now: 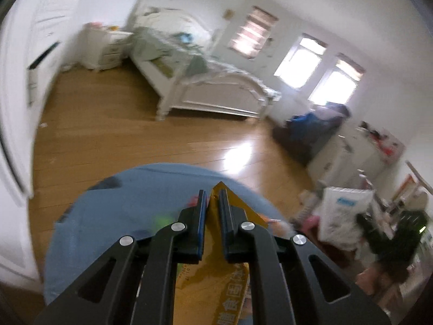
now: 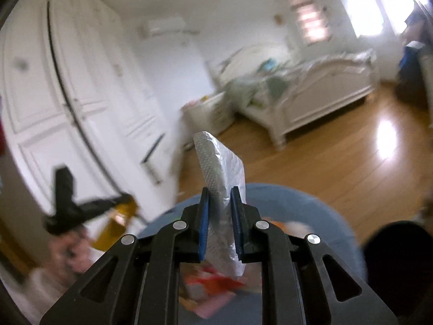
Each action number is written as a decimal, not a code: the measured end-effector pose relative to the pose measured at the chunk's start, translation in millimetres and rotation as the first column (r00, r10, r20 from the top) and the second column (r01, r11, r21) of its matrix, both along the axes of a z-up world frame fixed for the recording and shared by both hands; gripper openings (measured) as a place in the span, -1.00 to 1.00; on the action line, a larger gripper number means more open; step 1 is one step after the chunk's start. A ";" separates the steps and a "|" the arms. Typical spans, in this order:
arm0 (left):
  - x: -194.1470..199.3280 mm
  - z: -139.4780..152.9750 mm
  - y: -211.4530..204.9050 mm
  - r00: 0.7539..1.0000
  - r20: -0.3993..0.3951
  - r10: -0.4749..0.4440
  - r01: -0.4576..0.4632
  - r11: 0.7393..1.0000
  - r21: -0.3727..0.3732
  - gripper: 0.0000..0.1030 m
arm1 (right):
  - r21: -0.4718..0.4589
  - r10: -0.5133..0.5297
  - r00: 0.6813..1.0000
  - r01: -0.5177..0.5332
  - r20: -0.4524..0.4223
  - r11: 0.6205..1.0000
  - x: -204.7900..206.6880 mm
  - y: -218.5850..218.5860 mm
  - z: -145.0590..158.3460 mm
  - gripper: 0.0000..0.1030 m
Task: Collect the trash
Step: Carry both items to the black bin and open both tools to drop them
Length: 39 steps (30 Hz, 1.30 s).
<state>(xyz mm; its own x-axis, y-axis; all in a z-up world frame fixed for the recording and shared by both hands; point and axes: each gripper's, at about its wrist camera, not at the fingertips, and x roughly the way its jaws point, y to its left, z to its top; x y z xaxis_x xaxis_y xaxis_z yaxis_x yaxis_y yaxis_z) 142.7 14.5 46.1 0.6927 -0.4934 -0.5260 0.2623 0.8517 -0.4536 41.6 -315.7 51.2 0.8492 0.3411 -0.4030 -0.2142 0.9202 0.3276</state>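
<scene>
We hold both pieces of trash over the blue bin (image 2: 311, 211), which lies directly below and just ahead of both tools. Our right gripper (image 2: 219, 203) is clamped on a silver foil wrapper (image 2: 220, 168), long axis upright (leaning slightly left). Our left gripper (image 1: 210, 203) pinches a gold packet (image 1: 216, 279), long axis along the fingers, corner pointing forward.

The yellow wrapper (image 1: 216, 284) bears partly legible Chinese characters "食固".
</scene>
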 end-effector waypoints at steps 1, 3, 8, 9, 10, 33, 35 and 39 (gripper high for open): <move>-2.8 5.8 -14.7 0.999 0.010 -0.032 0.032 0.999 -0.009 -0.81 | -0.007 -0.036 0.999 0.036 0.009 0.999 -9.6 -10.2 -4.0 -0.68; -5.6 11.0 -58.8 0.991 0.014 -0.130 0.130 0.991 -0.040 -0.81 | -0.004 -0.123 0.992 0.123 0.010 0.992 -31.7 -33.9 -14.8 -0.68; -2.8 -12.6 -186.9 0.924 -0.040 -0.380 0.375 0.922 -0.096 -0.80 | -0.025 -0.301 0.953 0.301 -0.038 0.953 -51.6 -96.3 -48.0 -0.68; -0.9 -20.9 -207.8 0.910 -0.057 -0.410 0.404 0.909 -0.100 -0.80 | -0.027 -0.322 0.945 0.321 -0.052 0.947 -53.5 -108.8 -54.3 -0.68; 1.6 -28.4 -231.2 0.895 -0.074 -0.441 0.432 0.895 -0.109 -0.80 | -0.033 -0.341 0.938 0.339 -0.060 0.940 -63.4 -126.2 -60.1 -0.68; 42.6 -135.3 -406.3 0.789 -0.269 -0.553 0.552 0.829 -0.085 -0.78 | -0.037 -0.482 0.834 0.491 -0.268 0.870 -58.0 -222.7 -171.4 -0.55; 45.2 -134.8 -415.0 0.780 -0.269 -0.565 0.561 0.822 -0.098 -0.75 | -0.046 -0.487 0.831 0.494 -0.269 0.868 -55.9 -222.1 -170.0 -0.43; 47.1 -132.6 -419.5 0.774 -0.296 -0.560 0.561 0.823 -0.091 -0.20 | -0.030 -0.500 0.835 0.507 -0.231 0.861 -64.1 -215.7 -159.9 0.07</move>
<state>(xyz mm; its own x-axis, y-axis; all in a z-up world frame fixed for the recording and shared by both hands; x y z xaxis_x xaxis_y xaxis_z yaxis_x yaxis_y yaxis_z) 189.7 -405.0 -86.6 0.1041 -0.7438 -0.6602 0.5475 0.5971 -0.5863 -22.5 -531.4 -108.7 0.7958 -0.0932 -0.5984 0.3580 0.8694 0.3406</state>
